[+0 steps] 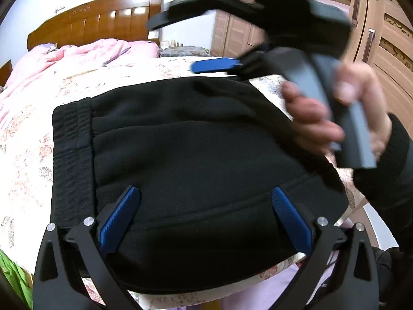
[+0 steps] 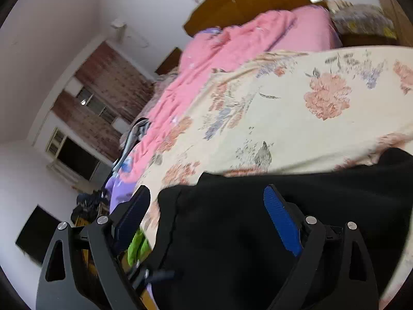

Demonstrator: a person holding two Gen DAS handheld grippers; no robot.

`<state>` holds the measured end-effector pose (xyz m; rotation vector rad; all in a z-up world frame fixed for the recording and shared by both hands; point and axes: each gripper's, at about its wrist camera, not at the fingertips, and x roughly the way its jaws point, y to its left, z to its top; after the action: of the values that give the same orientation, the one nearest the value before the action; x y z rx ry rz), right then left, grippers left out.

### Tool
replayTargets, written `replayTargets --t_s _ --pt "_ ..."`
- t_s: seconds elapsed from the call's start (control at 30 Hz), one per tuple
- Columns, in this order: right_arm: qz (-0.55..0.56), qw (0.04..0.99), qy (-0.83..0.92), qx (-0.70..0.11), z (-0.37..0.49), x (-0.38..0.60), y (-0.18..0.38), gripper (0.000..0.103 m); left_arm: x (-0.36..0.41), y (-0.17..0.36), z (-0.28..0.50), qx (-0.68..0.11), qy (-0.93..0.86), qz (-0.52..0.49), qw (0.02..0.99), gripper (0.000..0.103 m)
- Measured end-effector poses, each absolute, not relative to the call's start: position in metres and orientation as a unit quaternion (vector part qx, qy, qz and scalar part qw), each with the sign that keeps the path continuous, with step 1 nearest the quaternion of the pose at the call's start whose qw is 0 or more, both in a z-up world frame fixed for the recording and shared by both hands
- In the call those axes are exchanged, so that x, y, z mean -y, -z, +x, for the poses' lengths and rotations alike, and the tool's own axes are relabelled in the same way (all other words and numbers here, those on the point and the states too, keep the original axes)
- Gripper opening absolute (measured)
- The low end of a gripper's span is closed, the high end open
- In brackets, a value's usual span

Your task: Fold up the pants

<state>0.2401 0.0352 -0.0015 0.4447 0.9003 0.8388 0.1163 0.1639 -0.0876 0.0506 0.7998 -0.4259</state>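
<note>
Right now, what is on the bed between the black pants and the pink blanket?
Only bare flowered bedsheet lies between the black pants and the pink blanket; nothing else sits there. The right wrist view shows it best.

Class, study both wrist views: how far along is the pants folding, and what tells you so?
Mostly done, it seems: the black pants lie as a compact folded bundle on the floral bedspread, waistband at one side. In hand: nothing; the left tool and right tool both stand open over the fabric. Left: at most a final tidy or another fold.
</note>
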Motion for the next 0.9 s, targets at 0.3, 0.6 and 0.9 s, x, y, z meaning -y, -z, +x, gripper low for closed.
replayTargets --t_s 0.3,0.6,0.9 --pt "0.21 0.813 -0.297 -0.455 0.249 0.03 0.028 0.088 -0.156 0.086 0.117 -0.393 0.198 0.027 0.898 0.102" --pt "-0.023 0.869 -0.288 -0.401 0.118 0.014 0.025 0.089 -0.152 0.086 0.119 -0.392 0.193 0.026 0.899 0.102" --pt "-0.054 0.898 -0.263 -0.348 0.046 0.046 0.033 0.097 -0.143 0.087 0.121 -0.4 0.167 0.024 0.901 0.102"
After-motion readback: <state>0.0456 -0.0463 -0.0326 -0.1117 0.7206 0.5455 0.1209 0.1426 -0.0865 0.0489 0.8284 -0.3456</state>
